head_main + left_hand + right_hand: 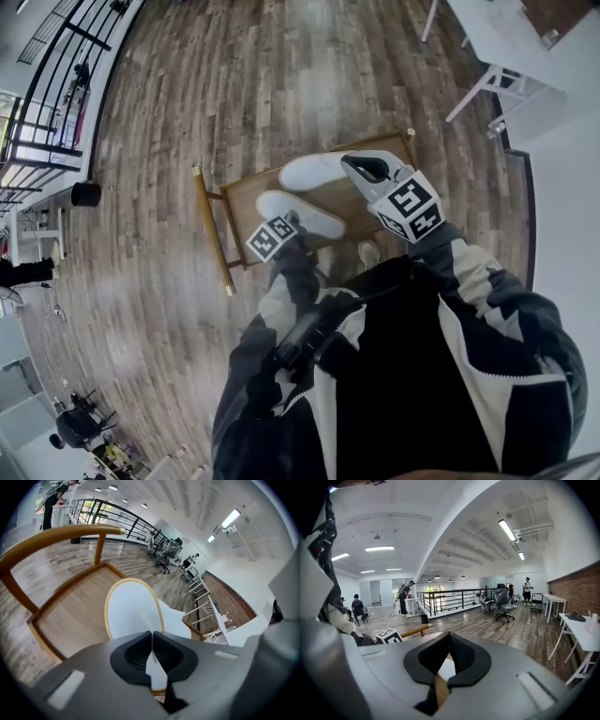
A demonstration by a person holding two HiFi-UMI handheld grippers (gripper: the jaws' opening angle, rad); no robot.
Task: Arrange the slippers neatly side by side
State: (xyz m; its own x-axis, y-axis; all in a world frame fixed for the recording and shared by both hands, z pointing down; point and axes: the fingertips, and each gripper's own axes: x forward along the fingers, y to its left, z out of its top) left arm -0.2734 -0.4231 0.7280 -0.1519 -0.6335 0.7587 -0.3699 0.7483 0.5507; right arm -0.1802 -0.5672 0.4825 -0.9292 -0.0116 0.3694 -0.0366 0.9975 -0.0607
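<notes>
Two white slippers lie on the seat of a wooden chair (pixel 246 202). The nearer slipper (pixel 305 214) is the one my left gripper (pixel 292 223) is shut on. In the left gripper view its tan-rimmed pale sole (pixel 133 609) rises ahead of the left gripper (pixel 152 641), whose jaws pinch its thin white edge. The second slipper (pixel 314 172) lies beyond it, toward the seat's far side, and shows as a white shape (pixel 177 623) behind the held one. My right gripper (pixel 356 166) hangs above the chair's right part, shut and empty (pixel 450 641).
The chair's curved backrest rail (pixel 214 234) runs along the left of the seat (pixel 79 613). White tables (pixel 506 42) stand at the upper right. A black bin (pixel 85 194) and a black railing (pixel 52 94) are at the far left. Wood-plank floor surrounds the chair.
</notes>
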